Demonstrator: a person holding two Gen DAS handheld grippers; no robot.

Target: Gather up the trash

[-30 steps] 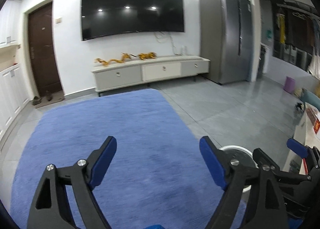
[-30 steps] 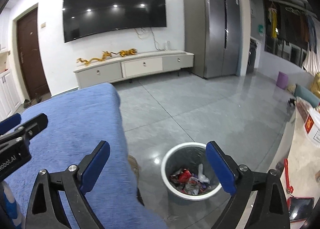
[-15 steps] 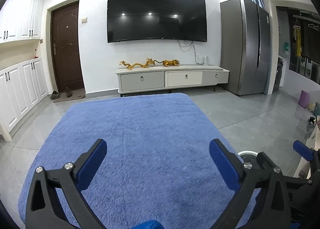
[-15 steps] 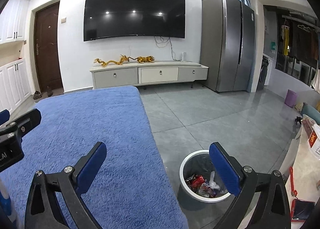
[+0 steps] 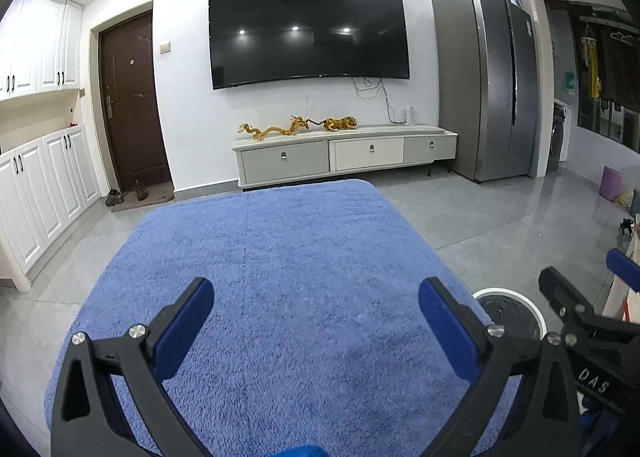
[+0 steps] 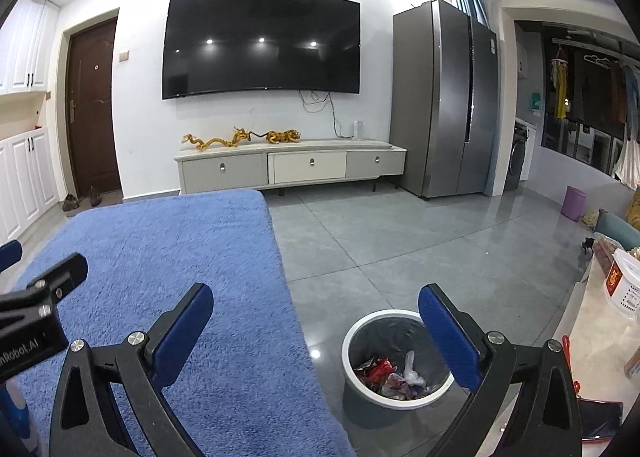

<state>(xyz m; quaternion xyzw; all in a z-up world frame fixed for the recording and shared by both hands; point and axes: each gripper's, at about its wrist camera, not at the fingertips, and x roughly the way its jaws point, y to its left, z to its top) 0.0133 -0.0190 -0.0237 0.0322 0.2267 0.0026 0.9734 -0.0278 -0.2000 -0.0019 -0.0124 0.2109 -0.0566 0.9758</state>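
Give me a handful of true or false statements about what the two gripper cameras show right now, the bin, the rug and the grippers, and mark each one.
1. The trash bin already holds wrappers. True.
2. The bin stands on the blue rug. False: it stands on the grey tile floor, beside the rug's right edge.
3. The right gripper is open and holds nothing. True.
4. The left gripper is shut on a wrapper. False: its jaws are wide apart and empty.
5. Loose trash lies on the rug. False: no trash shows on the visible part of the rug.
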